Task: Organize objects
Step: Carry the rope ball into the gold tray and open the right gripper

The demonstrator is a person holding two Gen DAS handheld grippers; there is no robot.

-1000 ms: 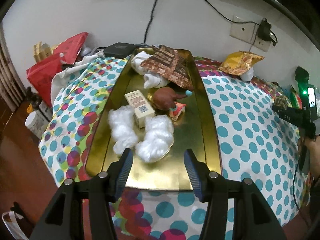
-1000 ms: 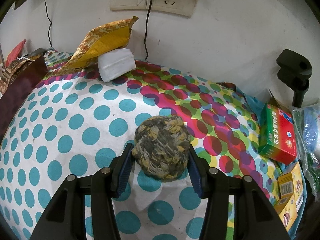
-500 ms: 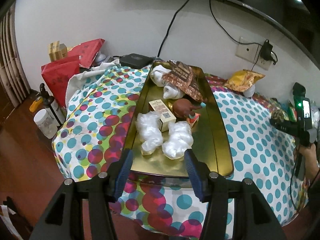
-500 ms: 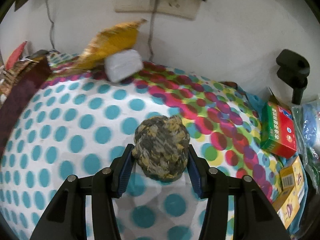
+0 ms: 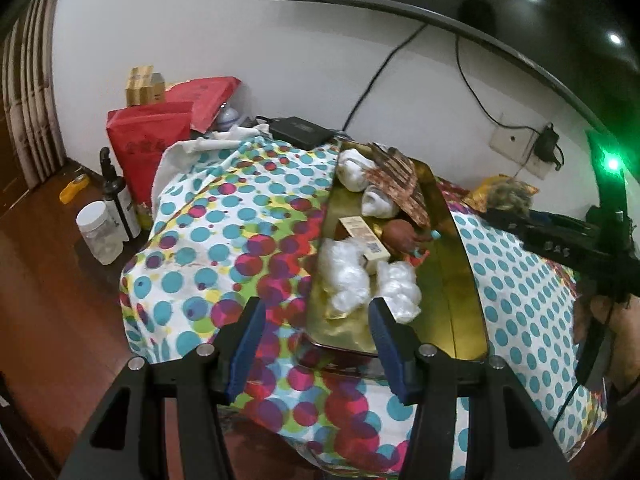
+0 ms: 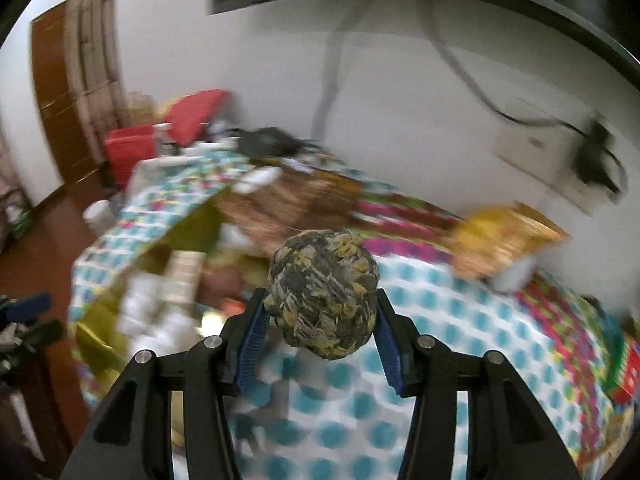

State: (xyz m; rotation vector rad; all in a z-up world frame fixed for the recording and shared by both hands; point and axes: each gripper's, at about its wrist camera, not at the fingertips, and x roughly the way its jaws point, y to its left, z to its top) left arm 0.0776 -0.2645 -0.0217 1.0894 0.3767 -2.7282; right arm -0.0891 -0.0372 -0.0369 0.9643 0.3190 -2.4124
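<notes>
Right wrist view, much blurred: the right gripper has its blue-padded jaws closed against both sides of a round, dark ball of compressed grey and yellow leaves, carried in the air above the table covered with a cloth of teal and magenta dots. The long golden metal tray lies lower left of the ball. In the left wrist view, the left gripper stands partly open with nothing between its jaws, at the near end of that tray, which holds white crumpled plastic bundles, a cream carton and a brown rounded object.
</notes>
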